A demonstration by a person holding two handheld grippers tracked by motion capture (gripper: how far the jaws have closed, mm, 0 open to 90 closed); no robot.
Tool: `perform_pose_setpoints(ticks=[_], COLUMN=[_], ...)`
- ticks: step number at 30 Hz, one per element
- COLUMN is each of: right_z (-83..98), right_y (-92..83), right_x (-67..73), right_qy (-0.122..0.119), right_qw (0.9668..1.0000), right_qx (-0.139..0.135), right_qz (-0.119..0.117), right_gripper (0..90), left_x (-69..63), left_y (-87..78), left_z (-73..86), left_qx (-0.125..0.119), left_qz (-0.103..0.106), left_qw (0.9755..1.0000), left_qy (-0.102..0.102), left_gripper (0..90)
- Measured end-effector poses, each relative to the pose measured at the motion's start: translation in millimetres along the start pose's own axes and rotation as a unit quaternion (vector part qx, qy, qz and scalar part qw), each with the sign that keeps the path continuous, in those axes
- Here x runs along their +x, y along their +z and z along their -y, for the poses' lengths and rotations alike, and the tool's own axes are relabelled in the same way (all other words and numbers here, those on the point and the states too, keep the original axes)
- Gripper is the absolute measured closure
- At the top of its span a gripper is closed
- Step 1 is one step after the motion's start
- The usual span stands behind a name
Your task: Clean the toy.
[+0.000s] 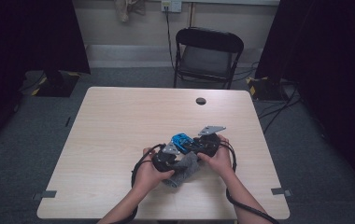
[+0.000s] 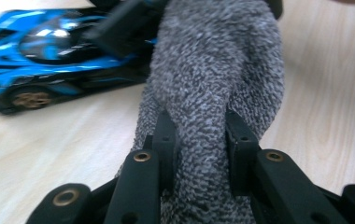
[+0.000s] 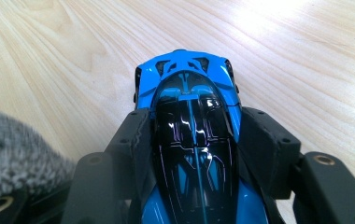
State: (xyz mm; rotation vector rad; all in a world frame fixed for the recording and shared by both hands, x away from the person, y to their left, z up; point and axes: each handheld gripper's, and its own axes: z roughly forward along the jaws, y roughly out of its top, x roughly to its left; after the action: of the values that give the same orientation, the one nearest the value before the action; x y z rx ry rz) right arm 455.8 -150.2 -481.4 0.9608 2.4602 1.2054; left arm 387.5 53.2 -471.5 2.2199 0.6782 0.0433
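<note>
So both hands are bunched up low in the middle of the high view, just right of centre on the light wood table (image 1: 119, 121). The left gripper (image 1: 168, 156) has its jaws clamped on a fuzzy grey cloth (image 1: 185, 169). In the left gripper view the cloth (image 2: 213, 84) runs up the middle of the frame, with the two black pads squeezing a fold of it from both sides near the bottom. The right gripper (image 1: 202, 143) sits just to the right of it in the high view, and it's pinching a blue toy car (image 1: 181, 139). In the right gripper view the car (image 3: 189, 121) fills the centre, nose pointing toward the top of the frame, glossy black roof between the jaws, which press on its flanks. A bit of the grey cloth (image 3: 12, 154) pokes in at the lower left there. In the left gripper view the car (image 2: 49, 56) is in the upper left, side on, wheels on the table, right beside the cloth. A black folding chair (image 1: 207, 53) stands behind the table at the top of the high view
</note>
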Motion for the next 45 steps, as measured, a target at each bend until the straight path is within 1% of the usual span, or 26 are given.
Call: perform_pose_setpoints(ticks=[2, 6, 8, 9, 10, 11, 12, 13, 14, 15, 16, 17, 19, 20, 22, 26, 32, 36, 38, 39, 41, 43, 45], right_z=[0.1, -0.3, -0.5, -0.4, -0.3, -0.2, -0.1, -0.1, -0.1, -0.1, 0.0, -0.1, -0.2, -0.2, 0.0, 0.1, 0.4, 0.3, -0.1, -0.3, -0.4, -0.2, -0.1], right_y=[0.0, 0.1, 0.2, 0.2, 0.1, 0.1, 0.1, 0.1, 0.1, 0.1, 0.1, 0.1, 0.1, 0.1, 0.1, 0.0, 0.1, 0.1, 0.1, 0.1, 0.1, 0.0, 0.0], right_x=[-0.3, 0.1, 0.1, 0.2, 0.3, 0.3, 0.3, 0.4, 0.5, 0.4, 0.4, 0.4, 0.3, 0.4, 0.3, 0.3, 0.4, 0.5, 0.5, 0.6, 0.6, 0.4, 0.2], right_qy=[0.001, 0.001, 0.0, 0.0, 0.0, 0.001, 0.0, 0.0, 0.0, -0.001, 0.0, -0.001, -0.001, -0.001, -0.001, -0.002, -0.001, -0.002, -0.001, -0.001, -0.001, -0.001, -0.002], right_qw=[1.0, 1.0, 1.0, 1.0, 1.0, 1.0, 1.0, 1.0, 1.0, 1.0, 1.0, 1.0, 1.0, 1.0, 1.0, 1.0, 1.0, 1.0, 1.0, 1.0, 1.0, 1.0, 1.0], right_qx=[-0.001, 0.001, 0.001, 0.001, 0.0, 0.0, 0.0, 0.0, 0.0, 0.0, 0.0, 0.0, 0.001, 0.001, 0.0, 0.0, -0.002, -0.002, 0.0, 0.001, 0.001, 0.001, 0.0], right_qz=[-0.001, 0.0, 0.0, 0.0, 0.0, 0.0, 0.001, 0.001, 0.002, 0.002, 0.001, 0.001, 0.001, 0.001, 0.001, 0.001, 0.001, 0.002, 0.002, 0.002, 0.002, 0.001, 0.001], right_gripper=[44.5, 44.4, 44.5, 44.5, 44.5, 44.4, 44.4, 44.4, 44.5, 44.5, 44.4, 44.4, 44.4, 44.4, 44.4, 44.4, 44.4, 44.5, 44.5, 44.4, 44.5, 44.4, 44.5], left_x=[-3.7, -11.5, -16.0, -17.6, -17.6, -17.5, -16.5, -14.9, -13.4, -11.9, -10.0, -8.1, -4.5, -2.3, 3.4, 13.1, 22.1, 25.1, 24.7, 24.6, 26.1, 30.4, 34.3], left_y=[5.0, 13.2, 17.1, 19.5, 21.3, 23.0, 24.3, 26.3, 26.8, 27.9, 28.6, 28.6, 28.0, 27.1, 25.2, 20.7, 17.8, 16.5, 15.0, 14.6, 12.2, 9.4, 8.0], left_z=[0.0, -1.7, -3.7, -5.8, -7.2, -7.9, -9.2, -10.3, -11.1, -11.9, -12.7, -13.3, -14.5, -14.6, -14.0, -12.9, -12.8, -13.1, -13.8, -13.6, -13.2, -11.1, -9.2], left_qx=[0.009, 0.016, 0.014, 0.018, 0.016, 0.013, 0.015, 0.009, 0.011, 0.013, 0.013, 0.013, 0.014, 0.015, 0.013, 0.011, 0.007, 0.01, 0.016, 0.014, 0.02, 0.017, 0.012], left_qz=[0.005, 0.025, 0.026, 0.03, 0.03, 0.028, 0.026, 0.022, 0.018, 0.017, 0.013, 0.006, 0.001, -0.005, -0.01, -0.023, -0.034, -0.035, -0.038, -0.041, -0.047, -0.054, -0.055], left_qw=[0.9999, 0.9994, 0.9993, 0.999, 0.9989, 0.999, 0.9991, 0.9994, 0.9993, 0.9994, 0.9996, 0.9997, 0.9997, 0.9997, 0.9998, 0.9997, 0.9993, 0.9992, 0.999, 0.9989, 0.9986, 0.9981, 0.998], left_qy=[0.007, 0.017, 0.022, 0.028, 0.032, 0.031, 0.031, 0.026, 0.029, 0.028, 0.022, 0.022, 0.02, 0.017, 0.007, -0.003, -0.015, -0.018, -0.018, -0.016, -0.012, -0.023, -0.03], left_gripper=[70.8, 70.8, 70.7, 70.6, 70.4, 70.0, 69.9, 69.8, 69.8, 69.8, 69.9, 69.9, 70.0, 70.0, 69.9, 70.0, 69.9, 70.0, 70.1, 70.1, 70.1, 70.2, 70.1])
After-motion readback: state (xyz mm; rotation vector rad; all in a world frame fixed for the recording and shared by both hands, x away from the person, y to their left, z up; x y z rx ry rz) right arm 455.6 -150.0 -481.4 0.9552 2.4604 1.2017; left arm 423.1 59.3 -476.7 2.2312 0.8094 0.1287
